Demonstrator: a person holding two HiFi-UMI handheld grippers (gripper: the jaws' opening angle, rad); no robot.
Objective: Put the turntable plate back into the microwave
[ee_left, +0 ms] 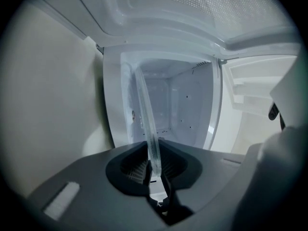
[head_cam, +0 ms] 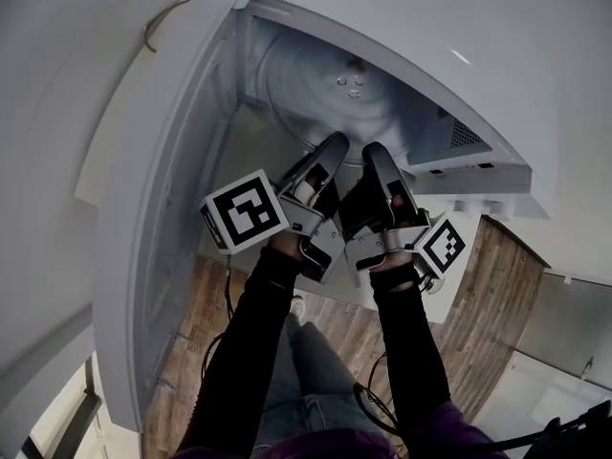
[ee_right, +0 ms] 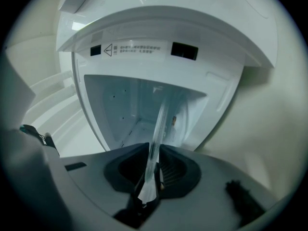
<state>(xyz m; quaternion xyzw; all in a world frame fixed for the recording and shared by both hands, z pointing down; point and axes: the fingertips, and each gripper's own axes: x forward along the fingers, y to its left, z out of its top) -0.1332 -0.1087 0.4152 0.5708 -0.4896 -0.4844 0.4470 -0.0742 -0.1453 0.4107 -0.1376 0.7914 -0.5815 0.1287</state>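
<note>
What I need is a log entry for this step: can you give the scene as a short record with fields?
plate: clear glass, held at its near rim by both grippers, its far part reaching into the microwave
left gripper: shut on plate
right gripper: shut on plate
door: open, at the left in the head view
task state: plate in both grips, not yet released
</note>
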